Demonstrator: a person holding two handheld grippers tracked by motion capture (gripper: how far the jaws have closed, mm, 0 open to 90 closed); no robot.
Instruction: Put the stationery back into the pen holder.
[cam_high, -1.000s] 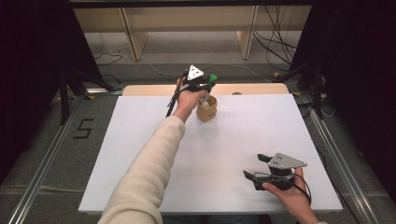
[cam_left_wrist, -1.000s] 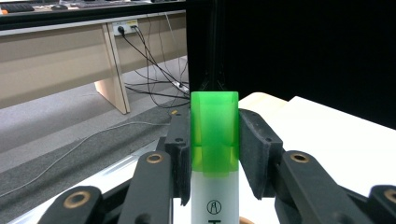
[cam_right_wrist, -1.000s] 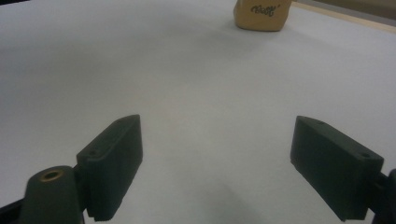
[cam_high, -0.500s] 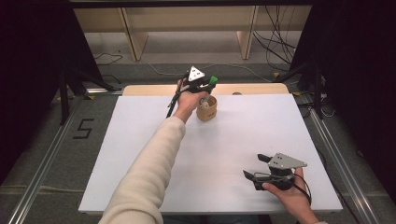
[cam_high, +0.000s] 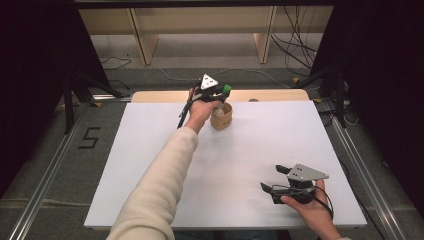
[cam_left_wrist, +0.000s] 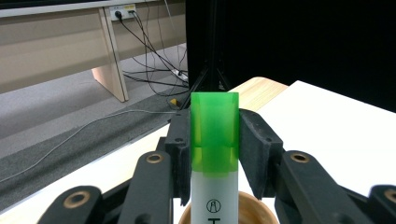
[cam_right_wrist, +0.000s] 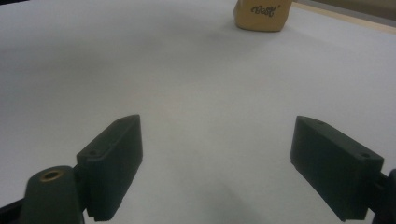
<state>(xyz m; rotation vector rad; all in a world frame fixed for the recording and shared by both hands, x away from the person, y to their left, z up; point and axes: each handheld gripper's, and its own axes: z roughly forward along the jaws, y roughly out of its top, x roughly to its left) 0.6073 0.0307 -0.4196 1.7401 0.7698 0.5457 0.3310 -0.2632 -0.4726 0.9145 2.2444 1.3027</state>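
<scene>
My left gripper (cam_left_wrist: 215, 140) clamps a green-capped marker (cam_left_wrist: 215, 135) just above the wooden cup (cam_high: 221, 116) at the bench's (cam_high: 150, 150) far edge, while my right gripper (cam_right_wrist: 217, 163) rests wide open, well apart.

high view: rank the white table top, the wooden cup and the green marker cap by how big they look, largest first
1. white table top, by far the largest.
2. wooden cup, small, partly behind the left hand.
3. green marker cap, the smallest, a speck above the cup in the left gripper.
</scene>
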